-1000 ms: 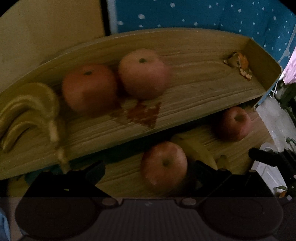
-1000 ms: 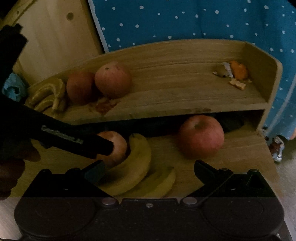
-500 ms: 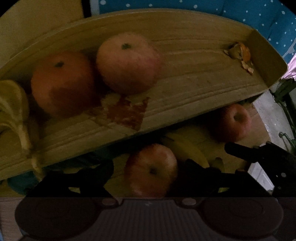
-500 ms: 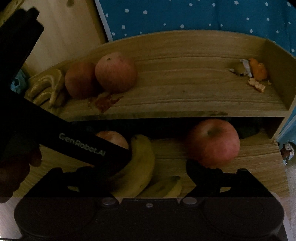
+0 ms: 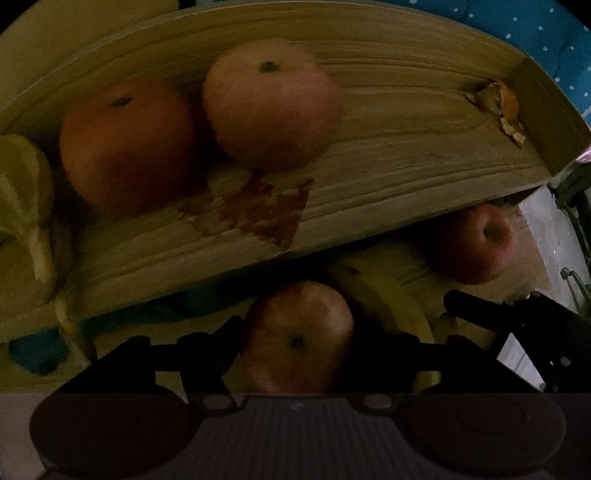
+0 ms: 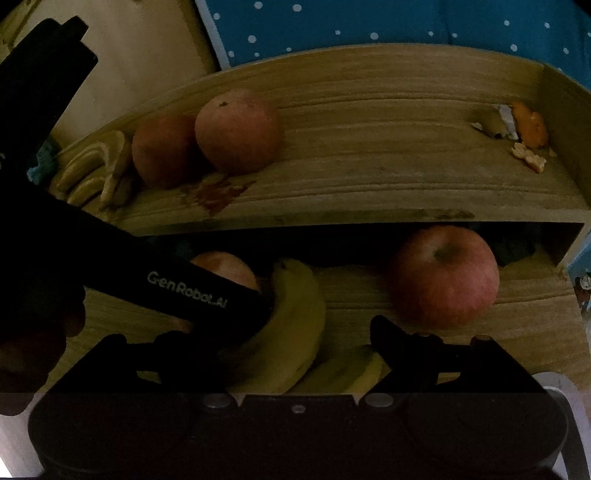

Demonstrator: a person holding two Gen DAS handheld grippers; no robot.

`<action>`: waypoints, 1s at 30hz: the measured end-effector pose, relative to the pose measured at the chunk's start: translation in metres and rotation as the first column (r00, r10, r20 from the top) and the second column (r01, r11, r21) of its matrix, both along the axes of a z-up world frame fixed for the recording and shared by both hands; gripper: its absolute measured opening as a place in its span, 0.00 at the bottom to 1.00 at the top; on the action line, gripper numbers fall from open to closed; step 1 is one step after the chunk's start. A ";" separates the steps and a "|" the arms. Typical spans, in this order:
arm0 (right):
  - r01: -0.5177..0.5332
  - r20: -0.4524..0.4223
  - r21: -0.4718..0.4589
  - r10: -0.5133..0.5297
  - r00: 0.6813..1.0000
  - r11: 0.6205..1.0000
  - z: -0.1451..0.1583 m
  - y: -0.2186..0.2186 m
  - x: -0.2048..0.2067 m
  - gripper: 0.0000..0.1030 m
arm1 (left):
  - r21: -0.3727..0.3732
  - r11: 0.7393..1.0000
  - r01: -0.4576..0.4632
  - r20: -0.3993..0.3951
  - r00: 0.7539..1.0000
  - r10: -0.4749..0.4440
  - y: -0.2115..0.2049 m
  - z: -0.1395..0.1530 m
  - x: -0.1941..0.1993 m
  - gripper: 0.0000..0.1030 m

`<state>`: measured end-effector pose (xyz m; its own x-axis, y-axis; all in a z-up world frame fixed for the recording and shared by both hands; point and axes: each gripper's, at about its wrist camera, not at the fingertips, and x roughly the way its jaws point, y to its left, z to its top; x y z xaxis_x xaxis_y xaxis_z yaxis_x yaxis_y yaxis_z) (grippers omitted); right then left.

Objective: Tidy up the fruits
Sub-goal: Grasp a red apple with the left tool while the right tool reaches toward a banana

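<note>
The left gripper [image 5: 297,339] reaches low under the upper shelf [image 5: 406,162], its two dark fingers set either side of a red apple [image 5: 297,339] on the lower shelf [image 6: 351,291]; the jaws stand about as wide as the fruit, and in the dim light it cannot be told whether they press it. In the right wrist view the same gripper shows as a long black bar with pale lettering, crossing in front of that apple and hiding most of it. The right gripper [image 6: 291,339] hangs spread wide, holding nothing, over two yellow bananas [image 6: 291,332] that curve beside the apple; the nearer banana is partly cut off by the gripper body. A second red apple [image 6: 443,277] sits well apart to the right on the lower shelf.

On the upper shelf, two round apples [image 5: 269,107] rest touching each other, with a bunch of bananas [image 6: 92,166] at the far left, cut off in the left wrist view. A reddish stain [image 5: 266,210] marks the grained wood near them, and scraps of orange peel [image 6: 528,133] lie in the right corner. Behind hangs blue cloth with white dots [image 6: 369,26].
</note>
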<state>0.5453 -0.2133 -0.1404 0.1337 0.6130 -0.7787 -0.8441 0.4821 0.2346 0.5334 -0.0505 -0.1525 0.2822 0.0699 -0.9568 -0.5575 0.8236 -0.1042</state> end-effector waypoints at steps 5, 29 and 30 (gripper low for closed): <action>0.004 0.013 -0.002 -0.004 1.000 1.000 0.004 -0.003 -0.004 0.80 | -0.002 0.998 -0.069 -0.013 0.998 0.069 0.008 0.005 -0.023 0.66; 0.123 0.132 -0.148 -0.104 0.986 0.981 -0.014 0.040 -0.025 0.48 | 0.006 0.979 -0.206 -0.022 0.978 0.206 0.013 0.000 -0.104 0.66; 0.125 0.138 -0.145 -0.105 0.985 0.982 -0.014 0.040 -0.027 0.46 | 0.003 0.979 -0.205 -0.019 0.979 0.205 0.014 0.000 -0.106 0.66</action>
<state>0.5180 -0.1728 -0.1545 0.3016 0.4634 -0.8332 -0.7992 0.5995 0.0441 0.4273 -0.0362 -0.1521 0.2435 0.1248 -0.9618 -0.7161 0.6920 -0.0915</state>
